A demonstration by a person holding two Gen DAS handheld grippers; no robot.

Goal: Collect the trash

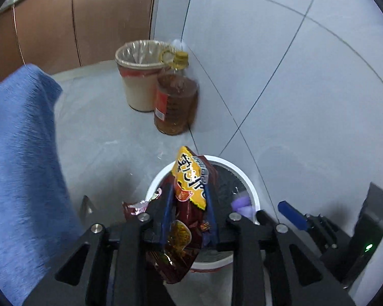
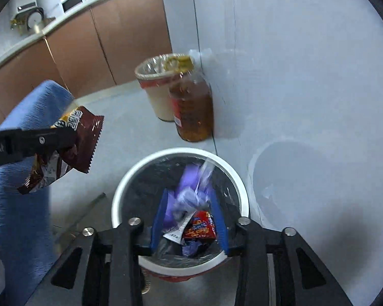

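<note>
Black linkage fills the lower frame; the left gripper grasps a brown-and-yellow snack wrapper, long axis upright, directly above the white-rimmed bin. The right gripper, low centre, stands released around falling purple trash.

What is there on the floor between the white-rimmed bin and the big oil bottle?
Only bare grey floor between the white-rimmed bin and the oil bottle, in both wrist views.

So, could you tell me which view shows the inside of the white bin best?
The right wrist view: the bin is seen whole, wrappers lying inside. In the left wrist view, the snack bag hides most.
</note>
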